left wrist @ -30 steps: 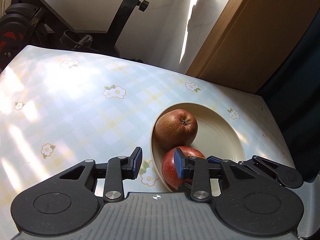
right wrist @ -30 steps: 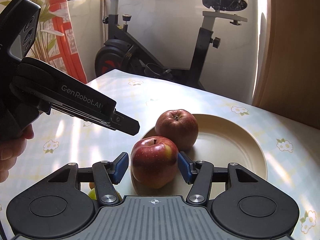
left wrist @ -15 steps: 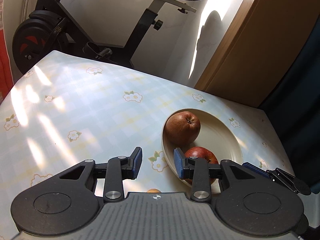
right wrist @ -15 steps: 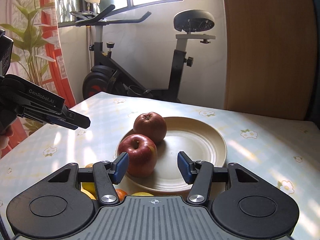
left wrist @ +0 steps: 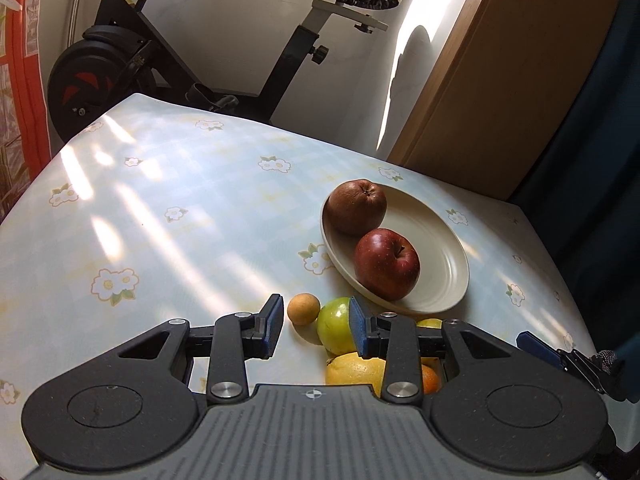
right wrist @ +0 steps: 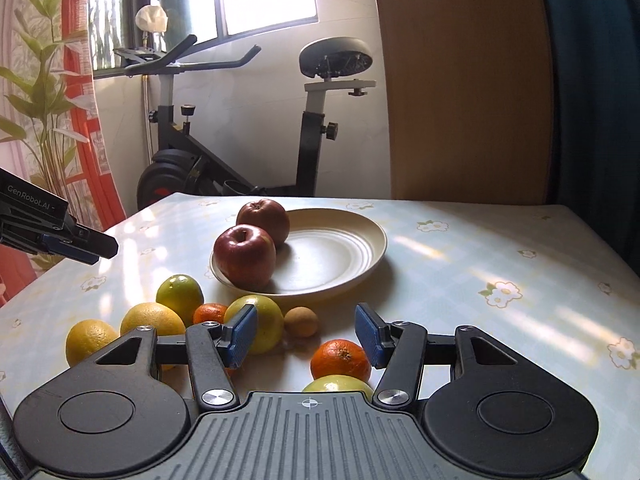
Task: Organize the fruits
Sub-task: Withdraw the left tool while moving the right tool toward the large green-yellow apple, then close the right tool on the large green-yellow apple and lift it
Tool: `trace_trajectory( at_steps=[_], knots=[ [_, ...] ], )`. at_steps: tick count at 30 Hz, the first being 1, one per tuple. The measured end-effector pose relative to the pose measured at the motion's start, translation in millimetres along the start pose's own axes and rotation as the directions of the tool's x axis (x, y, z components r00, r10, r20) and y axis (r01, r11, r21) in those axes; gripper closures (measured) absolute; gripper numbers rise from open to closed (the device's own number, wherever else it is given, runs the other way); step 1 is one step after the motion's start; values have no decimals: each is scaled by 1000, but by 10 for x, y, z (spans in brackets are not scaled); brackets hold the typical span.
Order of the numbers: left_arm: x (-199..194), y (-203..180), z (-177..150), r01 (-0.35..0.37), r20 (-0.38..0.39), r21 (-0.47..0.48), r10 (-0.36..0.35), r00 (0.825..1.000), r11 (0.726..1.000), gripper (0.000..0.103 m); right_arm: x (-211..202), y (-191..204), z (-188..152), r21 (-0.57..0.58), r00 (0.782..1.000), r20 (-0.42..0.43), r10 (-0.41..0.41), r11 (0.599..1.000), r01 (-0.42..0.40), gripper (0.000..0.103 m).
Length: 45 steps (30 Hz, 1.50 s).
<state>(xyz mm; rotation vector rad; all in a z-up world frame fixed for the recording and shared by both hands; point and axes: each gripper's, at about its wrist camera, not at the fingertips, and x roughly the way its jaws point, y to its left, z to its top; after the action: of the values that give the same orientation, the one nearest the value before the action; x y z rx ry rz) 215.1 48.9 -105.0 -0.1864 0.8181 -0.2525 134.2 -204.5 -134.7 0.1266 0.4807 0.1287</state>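
A cream plate (left wrist: 448, 264) (right wrist: 340, 248) holds two apples, a dark brownish one (left wrist: 356, 208) (right wrist: 264, 218) and a red one (left wrist: 388, 264) (right wrist: 245, 256). In front of the plate, loose fruit lies on the tablecloth: a green fruit (left wrist: 334, 326) (right wrist: 180, 294), a small brown fruit (left wrist: 303, 309) (right wrist: 301, 321), an orange (right wrist: 340, 360), a mandarin (right wrist: 210, 314) and several yellow ones (right wrist: 150, 320). My left gripper (left wrist: 316, 320) hovers open above the green and brown fruit. My right gripper (right wrist: 306, 320) is open above the orange, touching nothing.
An exercise bike (right wrist: 240, 128) stands beyond the table's far edge, with a wooden panel (right wrist: 460, 80) to its right. The flowered tablecloth (left wrist: 160, 220) lies bare left of the plate. The left gripper's tip (right wrist: 80, 246) shows at the right wrist view's left edge.
Both grippers have drawn back from the plate. The red apple that sat between my right fingers stays on the plate, and the loose fruit has come into view.
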Motion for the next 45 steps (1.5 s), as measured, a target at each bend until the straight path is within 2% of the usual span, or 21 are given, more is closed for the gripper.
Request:
trace_trajectory(
  at_steps=[6, 10, 13, 18, 22, 32, 35, 40, 45],
  knots=[
    [-132, 40, -175, -9, -1, -12, 9, 1000, 1000, 65, -83, 45, -97, 5, 1000, -6, -26, 1000, 26, 52],
    [-194, 29, -268, -16, -6, 12, 16, 1000, 1000, 65, -112, 66, -157, 3, 999, -19, -28, 1000, 28, 52],
    [-238, 36, -272, 5, -2, 1, -5, 1000, 1000, 65, -140, 53, -183, 11, 999, -22, -37, 999, 37, 52],
    [-264, 36, -285, -6, 9, 1, 6, 1000, 1000, 65, -149, -42, -205, 51, 998, -28, -64, 997, 65, 52],
    [-264, 28, -320, -15, 10, 5, 15, 1000, 1000, 65, -135, -133, -251, 109, 998, -48, -48, 993, 53, 52],
    [-236, 10, -338, -11, -2, 7, 11, 1000, 1000, 65, -65, -183, -340, 122, 993, -108, -56, 990, 69, 52],
    [-227, 24, -339, -14, -6, 0, 14, 1000, 1000, 65, -53, -223, -364, 157, 993, -115, -27, 987, 45, 59],
    [-197, 46, -314, -10, -10, -2, 10, 1000, 1000, 65, -61, -205, -342, 142, 993, -115, -18, 989, 34, 59],
    [-204, 96, -131, -30, 25, 9, 30, 999, 1000, 66, -146, -228, -186, 155, 998, -66, 10, 988, 0, 59]
  ],
)
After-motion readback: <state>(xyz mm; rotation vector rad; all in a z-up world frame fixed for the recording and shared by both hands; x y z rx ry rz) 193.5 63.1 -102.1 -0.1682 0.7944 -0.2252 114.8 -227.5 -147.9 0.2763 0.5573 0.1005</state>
